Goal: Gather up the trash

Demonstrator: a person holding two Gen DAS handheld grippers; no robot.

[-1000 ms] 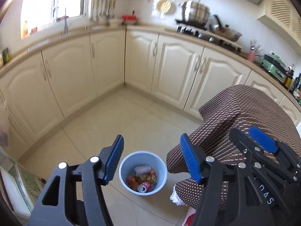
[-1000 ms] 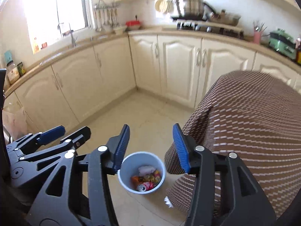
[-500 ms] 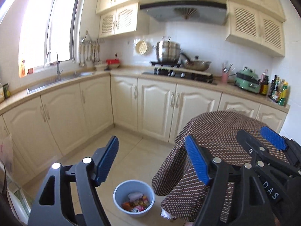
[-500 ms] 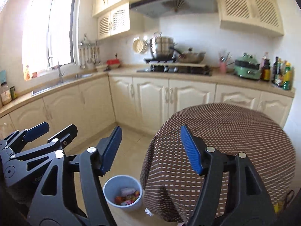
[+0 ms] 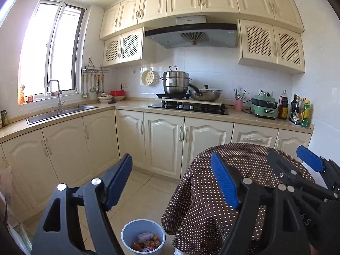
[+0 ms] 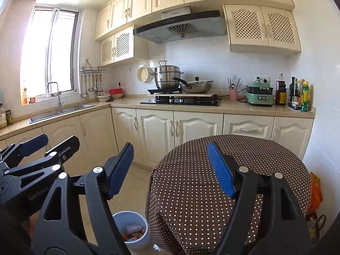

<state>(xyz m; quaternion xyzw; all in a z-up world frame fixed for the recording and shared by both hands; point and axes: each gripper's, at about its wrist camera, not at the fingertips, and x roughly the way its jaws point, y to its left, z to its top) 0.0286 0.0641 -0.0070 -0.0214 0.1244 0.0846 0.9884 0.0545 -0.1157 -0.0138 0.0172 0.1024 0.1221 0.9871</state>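
Both tools, left (image 5: 171, 177) and right (image 6: 170, 167), gape wide, empty; the bin (image 5: 127, 237) of light, crushable trash (image 5: 146, 243) lifts by its rim.

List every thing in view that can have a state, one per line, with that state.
Left gripper: open, nothing between its fingers, jaws just been opening.
Right gripper: open, empty, jaws just been opening.
Light blue round plastic bin: upright on the floor, holding trash, no lid.
Round table with brown dotted cloth: top bare.
Cream base cabinet doors: shut.
Steel steamer pot: lidded, on the hob.
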